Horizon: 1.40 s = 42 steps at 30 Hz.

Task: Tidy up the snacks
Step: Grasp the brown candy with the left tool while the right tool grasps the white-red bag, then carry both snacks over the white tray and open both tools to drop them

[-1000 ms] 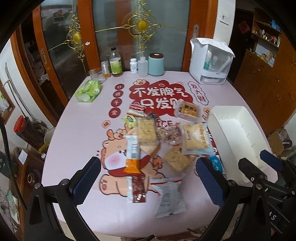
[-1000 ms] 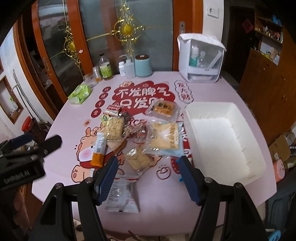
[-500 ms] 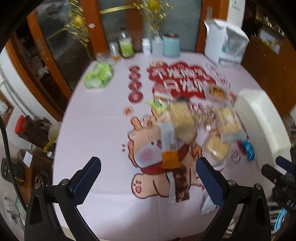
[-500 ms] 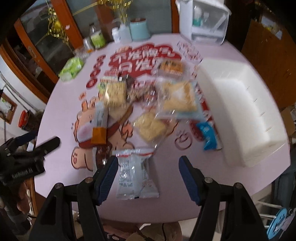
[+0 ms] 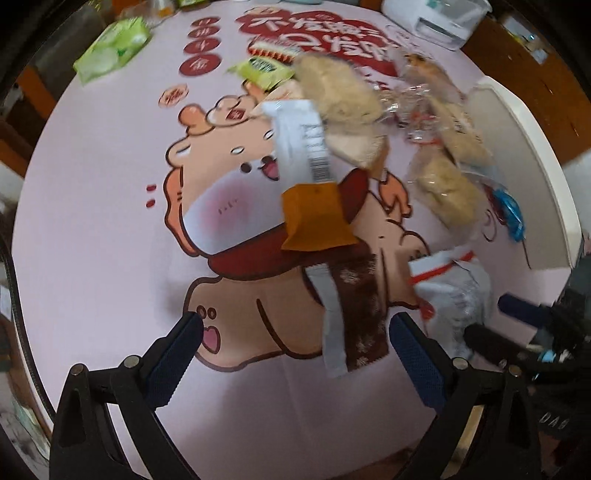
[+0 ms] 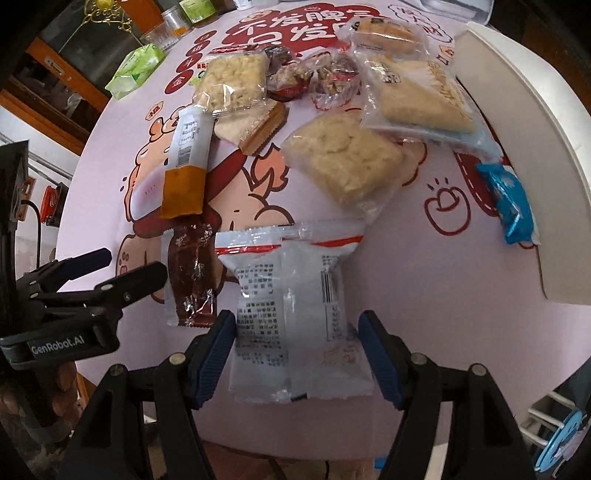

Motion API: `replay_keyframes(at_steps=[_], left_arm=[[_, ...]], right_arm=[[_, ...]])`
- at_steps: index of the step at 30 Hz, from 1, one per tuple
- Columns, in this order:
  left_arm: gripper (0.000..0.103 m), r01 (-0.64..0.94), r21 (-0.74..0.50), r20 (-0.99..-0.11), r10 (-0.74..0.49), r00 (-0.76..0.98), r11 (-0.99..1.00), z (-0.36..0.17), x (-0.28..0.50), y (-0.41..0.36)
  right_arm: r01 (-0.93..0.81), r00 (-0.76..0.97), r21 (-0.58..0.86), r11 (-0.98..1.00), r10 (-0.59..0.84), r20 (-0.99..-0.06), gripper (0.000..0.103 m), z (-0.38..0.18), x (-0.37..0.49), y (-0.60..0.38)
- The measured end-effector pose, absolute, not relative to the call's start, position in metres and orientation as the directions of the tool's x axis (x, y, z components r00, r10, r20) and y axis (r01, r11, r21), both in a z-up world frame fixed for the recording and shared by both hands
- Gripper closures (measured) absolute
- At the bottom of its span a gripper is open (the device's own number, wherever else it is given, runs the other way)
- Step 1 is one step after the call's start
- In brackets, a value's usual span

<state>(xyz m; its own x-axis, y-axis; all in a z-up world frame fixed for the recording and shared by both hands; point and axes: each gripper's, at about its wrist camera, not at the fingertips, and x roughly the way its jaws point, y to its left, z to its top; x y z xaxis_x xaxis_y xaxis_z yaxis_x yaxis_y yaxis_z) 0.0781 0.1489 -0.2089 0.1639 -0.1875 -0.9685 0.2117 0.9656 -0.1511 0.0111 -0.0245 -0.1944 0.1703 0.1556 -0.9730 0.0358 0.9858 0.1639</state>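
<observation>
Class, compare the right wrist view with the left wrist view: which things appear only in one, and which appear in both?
Only the right wrist view: the glass jars at the table's far edge, and the right gripper, jaws opening, astride the white packet.

Only the left wrist view: the white appliance and the left gripper, open over the dark red packet.

Both: the orange-ended bar, the blue packet, the green tissue pack and the white bin.

white snack packet [image 6: 295, 314]: glossy crinkled plastic film
tablecloth [image 6: 443, 295]: smooth, printed
white bin [image 6: 517, 110]: matt plastic
finger pads [image 6: 218, 354]: textured blue rubber
</observation>
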Motion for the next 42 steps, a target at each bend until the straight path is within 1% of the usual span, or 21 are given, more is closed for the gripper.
replay_keyframes(at_steps=[6, 8, 11, 17, 19, 20, 21, 22, 24, 25, 27, 31, 33, 35, 38, 42], left_arm=[[0.003, 0.204, -0.17, -0.971, -0.199, 0.13, 0.964, -0.224, 0.078, 0.143], [0.003, 0.198, -0.171, -0.972, -0.198, 0.126, 0.965, -0.228, 0.079, 0.14], [0.003, 0.185, -0.184, -0.973, -0.205, 0.106, 0.965, -0.236, 0.082, 0.135], [0.004, 0.17, -0.161, -0.978, -0.18, 0.103, 0.972, -0.244, 0.086, 0.116], [0.01, 0.176, -0.119, -0.983, -0.141, 0.116, 0.977, -0.244, 0.085, 0.107], [0.014, 0.191, -0.091, -0.986, -0.116, 0.122, 0.977, -0.245, 0.085, 0.101], [0.023, 0.206, -0.068, -0.987, -0.096, 0.13, 0.976, -0.244, 0.084, 0.096], [0.029, 0.223, -0.047, -0.986, -0.081, 0.144, 0.974, -0.243, 0.083, 0.091], [0.06, 0.256, -0.038, -0.983, -0.082, 0.165, 0.966, -0.24, 0.081, 0.08], [0.063, 0.269, -0.049, -0.982, -0.096, 0.165, 0.962, -0.238, 0.081, 0.077], [0.066, 0.268, -0.066, -0.981, -0.111, 0.157, 0.961, -0.238, 0.082, 0.075], [0.068, 0.276, -0.078, -0.979, -0.126, 0.162, 0.958, -0.23, 0.08, 0.078], [0.069, 0.297, -0.082, -0.969, -0.145, 0.198, 0.951, -0.21, 0.074, 0.092], [0.069, 0.328, -0.069, -0.953, -0.159, 0.257, 0.942, -0.188, 0.072, 0.086], [0.069, 0.372, -0.068, -0.916, -0.206, 0.344, 0.926, -0.149, 0.068, 0.085], [0.069, 0.418, -0.08, -0.857, -0.277, 0.435, 0.905, -0.096, 0.057, 0.094]], right_arm=[[0.045, 0.186, 0.176, 0.983, 0.165, -0.969, 0.034, -0.202, 0.009, -0.026], [0.058, 0.203, 0.182, 0.981, 0.167, -0.965, 0.04, -0.202, 0.009, -0.029], [0.087, 0.227, 0.191, 0.978, 0.168, -0.959, 0.053, -0.2, 0.007, -0.039], [0.155, 0.255, 0.193, 0.969, 0.149, -0.955, 0.055, -0.2, 0.002, -0.058], [0.152, 0.262, 0.191, 0.97, 0.146, -0.954, 0.057, -0.199, -0.001, -0.058], [0.147, 0.267, 0.192, 0.97, 0.148, -0.952, 0.06, -0.199, -0.001, -0.057], [0.142, 0.27, 0.189, 0.972, 0.146, -0.952, 0.06, -0.199, -0.003, -0.056], [0.141, 0.274, 0.184, 0.973, 0.141, -0.951, 0.06, -0.199, -0.003, -0.055], [0.144, 0.278, 0.187, 0.972, 0.141, -0.95, 0.063, -0.198, -0.005, -0.054], [0.147, 0.279, 0.188, 0.971, 0.141, -0.95, 0.063, -0.197, -0.005, -0.054], [0.152, 0.281, 0.168, 0.974, 0.12, -0.952, 0.064, -0.194, -0.008, -0.054], [0.148, 0.316, 0.147, 0.978, 0.094, -0.944, 0.064, -0.172, -0.009, -0.052], [0.143, 0.346, 0.128, 0.981, 0.072, -0.935, 0.064, -0.158, -0.009, -0.051], [0.134, 0.391, 0.096, 0.986, 0.036, -0.92, 0.064, -0.137, -0.01, -0.051], [0.134, 0.453, 0.051, 0.99, -0.016, -0.891, 0.064, -0.108, -0.013, -0.056], [0.16, 0.531, 0.032, 0.987, -0.059, -0.845, 0.064, -0.074, -0.019, -0.073]])
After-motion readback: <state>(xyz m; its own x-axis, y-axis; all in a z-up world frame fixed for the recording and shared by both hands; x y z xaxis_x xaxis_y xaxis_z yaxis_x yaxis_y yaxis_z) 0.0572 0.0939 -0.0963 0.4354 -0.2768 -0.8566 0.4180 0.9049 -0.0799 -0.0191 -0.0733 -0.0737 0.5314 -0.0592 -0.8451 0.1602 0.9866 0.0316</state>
